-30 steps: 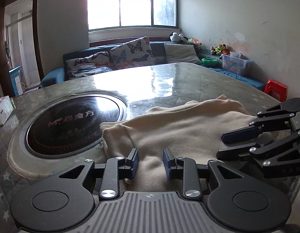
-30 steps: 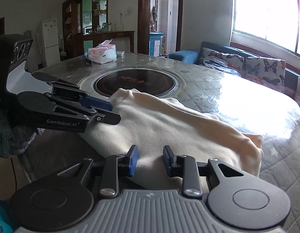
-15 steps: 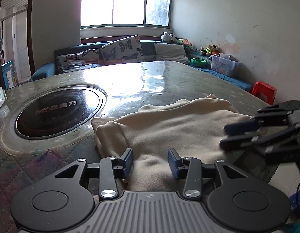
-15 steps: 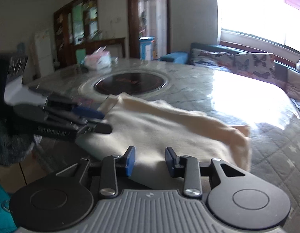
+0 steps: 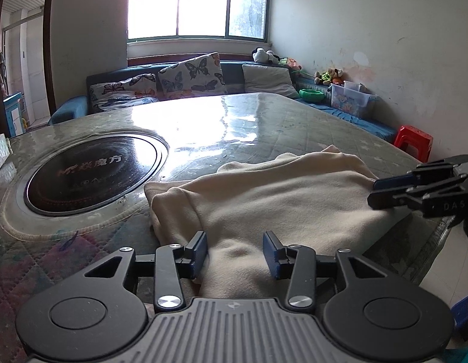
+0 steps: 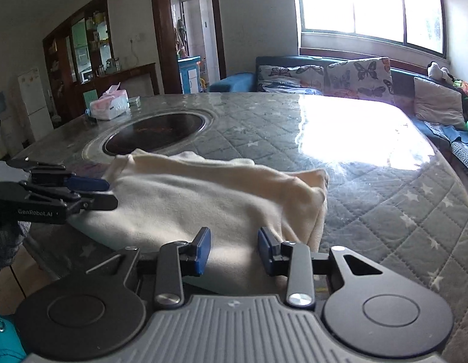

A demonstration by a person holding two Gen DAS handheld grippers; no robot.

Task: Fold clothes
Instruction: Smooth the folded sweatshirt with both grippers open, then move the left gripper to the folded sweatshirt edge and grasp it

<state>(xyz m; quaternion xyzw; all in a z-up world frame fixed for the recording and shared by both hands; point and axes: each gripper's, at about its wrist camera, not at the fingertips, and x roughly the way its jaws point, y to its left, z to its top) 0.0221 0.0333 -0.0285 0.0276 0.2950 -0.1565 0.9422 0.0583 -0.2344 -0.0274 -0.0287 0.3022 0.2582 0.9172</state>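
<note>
Cream fleece garment (image 5: 282, 199) lies folded on the near edge of the quilted table (image 5: 234, 121), beside the round inset cooktop (image 5: 91, 169). Left gripper (image 5: 235, 249) spread wide over its near hem. Right gripper (image 6: 234, 249) likewise spread, nothing pinched.

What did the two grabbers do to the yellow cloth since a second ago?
Both opened wider: the left gripper and the right gripper spread their fingers apart at the near edge of the cloth. Neither is pinching it. The left view also swung a little to the right, so the black round cooktop sits further left. The cloth stayed folded in the same spot on the table.
</note>
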